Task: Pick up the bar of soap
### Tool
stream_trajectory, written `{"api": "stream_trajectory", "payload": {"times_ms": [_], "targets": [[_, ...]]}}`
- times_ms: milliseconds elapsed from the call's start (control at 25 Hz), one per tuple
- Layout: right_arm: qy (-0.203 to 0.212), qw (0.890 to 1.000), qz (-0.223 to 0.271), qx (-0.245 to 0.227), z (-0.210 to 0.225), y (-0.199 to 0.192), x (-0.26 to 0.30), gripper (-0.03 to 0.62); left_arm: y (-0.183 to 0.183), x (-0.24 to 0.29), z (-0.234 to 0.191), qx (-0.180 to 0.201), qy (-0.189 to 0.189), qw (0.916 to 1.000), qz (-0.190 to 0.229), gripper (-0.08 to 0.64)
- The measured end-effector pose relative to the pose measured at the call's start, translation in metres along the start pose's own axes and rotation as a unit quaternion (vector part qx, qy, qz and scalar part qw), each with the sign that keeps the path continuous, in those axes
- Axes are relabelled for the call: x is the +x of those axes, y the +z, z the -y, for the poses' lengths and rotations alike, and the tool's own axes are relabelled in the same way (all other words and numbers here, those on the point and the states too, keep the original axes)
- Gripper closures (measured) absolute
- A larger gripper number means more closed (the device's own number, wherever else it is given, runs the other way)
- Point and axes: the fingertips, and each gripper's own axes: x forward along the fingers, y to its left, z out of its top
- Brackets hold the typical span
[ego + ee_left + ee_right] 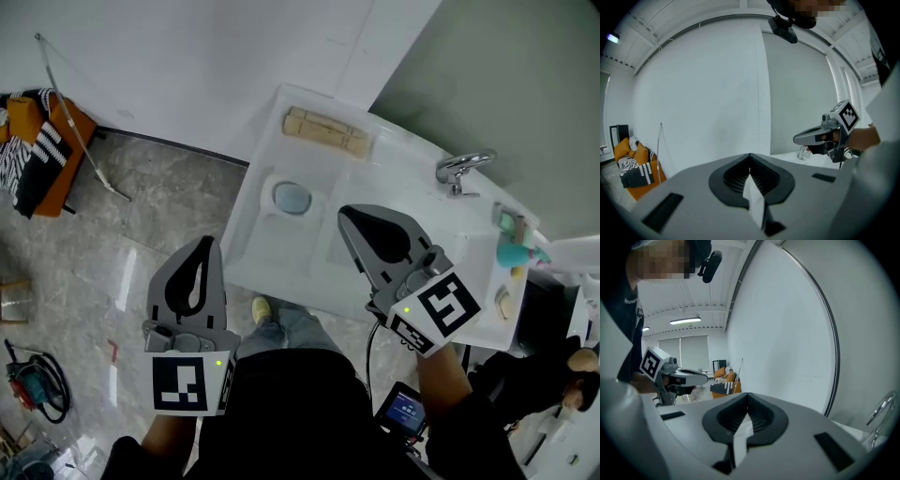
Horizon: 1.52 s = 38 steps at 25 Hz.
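Currently both tools hover short of the white bench [412, 183], and neither carries anything. On the right gripper [345, 215] the fingers [380, 239] are pressed together and empty. Its tips are over the near part of the bench, between the basin [292, 198] and the tap [459, 169]. On the left gripper [207, 241] the fingers meet tip to tip, also empty, over the floor off the bench's left edge.

Best guess for the soap is the small pale beige lump [504, 303] at the bench's far right end, just nearer the person than a teal item [514, 253]. It is too small to be sure of. A tan slatted block [326, 132] at the back edge is the other candidate. The lump's long axis is not readable.

Key relation: the lump lies well apart from the right fingers, off to their right and a little nearer the person. The left gripper is much farther off. This looks like the right hand's job: swing right, open, then come down.
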Motion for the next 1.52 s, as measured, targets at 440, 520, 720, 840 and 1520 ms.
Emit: {"api": "stream_trajectory", "payload": {"times_ms": [440, 520, 720, 840, 1520], "targets": [[0.061, 0.995, -0.043, -0.065, -0.005, -0.012, 0.017, 0.58, 0.003, -0.001, -0.006, -0.002, 0.026, 0.9997, -0.003, 0.551], [0.07, 0.994, -0.048, -0.069, -0.005, -0.015, 0.02, 0.545, 0.005, -0.002, -0.008, 0.006, 0.028, 0.9996, 0.0, 0.552], [0.089, 0.991, -0.058, -0.078, -0.006, -0.02, 0.026, 0.479, 0.005, -0.003, -0.008, -0.001, 0.037, 0.9993, -0.003, 0.551], [0.1, 0.99, -0.063, -0.078, -0.008, -0.023, 0.03, 0.446, 0.004, -0.004, -0.009, -0.011, 0.043, 0.999, -0.011, 0.551], [0.103, 0.984, -0.122, -0.084, 0.002, -0.063, 0.053, 0.393, 0.01, -0.006, -0.021, -0.015, 0.06, 0.9981, -0.009, 0.551]]}}
